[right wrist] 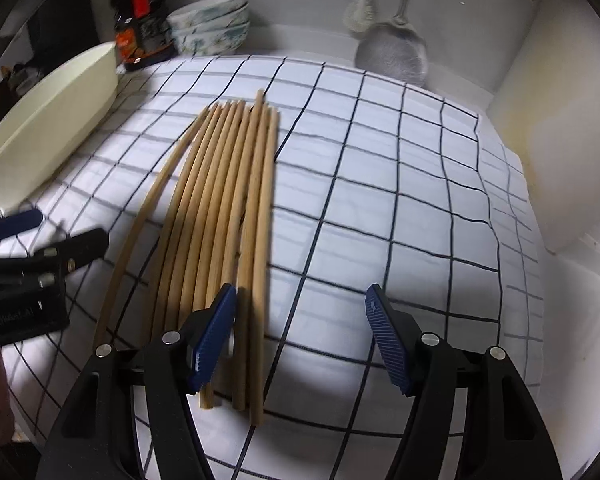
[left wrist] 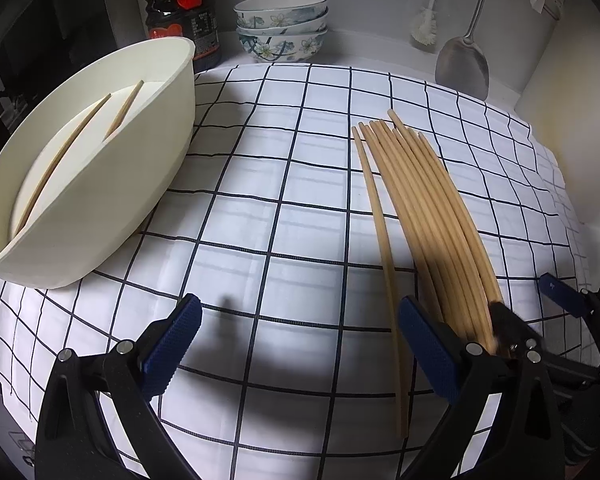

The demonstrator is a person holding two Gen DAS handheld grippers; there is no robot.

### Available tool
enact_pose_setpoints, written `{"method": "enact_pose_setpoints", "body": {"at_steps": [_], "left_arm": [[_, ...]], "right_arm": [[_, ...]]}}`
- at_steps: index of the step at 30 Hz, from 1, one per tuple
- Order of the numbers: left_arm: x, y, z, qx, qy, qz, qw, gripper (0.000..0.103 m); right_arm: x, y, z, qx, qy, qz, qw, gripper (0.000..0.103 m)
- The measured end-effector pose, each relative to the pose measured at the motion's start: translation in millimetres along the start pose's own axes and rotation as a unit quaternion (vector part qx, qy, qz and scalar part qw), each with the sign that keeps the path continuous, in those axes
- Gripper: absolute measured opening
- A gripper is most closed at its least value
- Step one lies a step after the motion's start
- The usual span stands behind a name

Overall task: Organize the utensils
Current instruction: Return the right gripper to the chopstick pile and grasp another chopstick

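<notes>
Two chopsticks (left wrist: 66, 152) already lie in the cream tub (left wrist: 140, 184) on the far left of the counter (left wrist: 260, 200) — the rest, a bundle of chopsticks (right wrist: 224, 208), lies loose on the checked cloth (right wrist: 380, 200). My right tool (right wrist: 300, 332) hangs wide open over their near ends, its left pad right at them, gripping nothing. My left tool (left wrist: 300, 344) is open too and empty. Bowls (left wrist: 280, 24), a sauce bottle (left wrist: 180, 12), a hanging spatula (left wrist: 462, 64) sit far back — nothing blocks the way to the tub.

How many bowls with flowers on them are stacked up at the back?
3 bowls, all in one stack at the back edge of the checked cloth, beside the dark bottle. A fourth hidden inside the stack cannot be ruled out.
</notes>
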State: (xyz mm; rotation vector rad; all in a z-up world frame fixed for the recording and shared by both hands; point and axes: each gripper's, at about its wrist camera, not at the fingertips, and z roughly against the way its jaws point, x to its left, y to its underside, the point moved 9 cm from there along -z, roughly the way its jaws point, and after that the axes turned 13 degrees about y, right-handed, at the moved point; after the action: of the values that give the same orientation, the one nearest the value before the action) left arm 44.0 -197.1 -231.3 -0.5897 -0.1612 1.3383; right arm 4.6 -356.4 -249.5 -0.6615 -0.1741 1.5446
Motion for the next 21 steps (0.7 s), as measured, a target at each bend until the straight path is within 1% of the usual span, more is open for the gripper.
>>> {"method": "enact_pose_setpoints", "body": {"at_steps": [1,5,7,10,13,21], "left_arm": [[0,0,0,0.0,0.0,0.0,1.0,0.097],[1,0,0,-0.001,-0.001,0.0,1.0,0.097],[1,0,0,-0.001,0.0,0.0,1.0,0.097],[1,0,0,0.0,0.001,0.001,1.0,0.097],[0,1,-1,0.002,0.0,-0.001,1.0,0.097],[-3,0,-5,0.003,0.0,0.0,1.0,0.097]], "right_arm": [[0,2,-1,0.001,0.006,0.003,1.0,0.064],[-4,2,0,-0.001,-0.007,-0.019,1.0,0.064],[-8,-2,4,-0.01,-0.014,-0.032,0.999,0.064],[-13,-5,5,-0.012,-0.014,-0.043,0.999,0.064],[-15,-2,-1,-0.002,-0.006,-0.04,0.999,0.064],[-12,-2,-5,-0.003,0.002,-0.026,1.0,0.064]]}}
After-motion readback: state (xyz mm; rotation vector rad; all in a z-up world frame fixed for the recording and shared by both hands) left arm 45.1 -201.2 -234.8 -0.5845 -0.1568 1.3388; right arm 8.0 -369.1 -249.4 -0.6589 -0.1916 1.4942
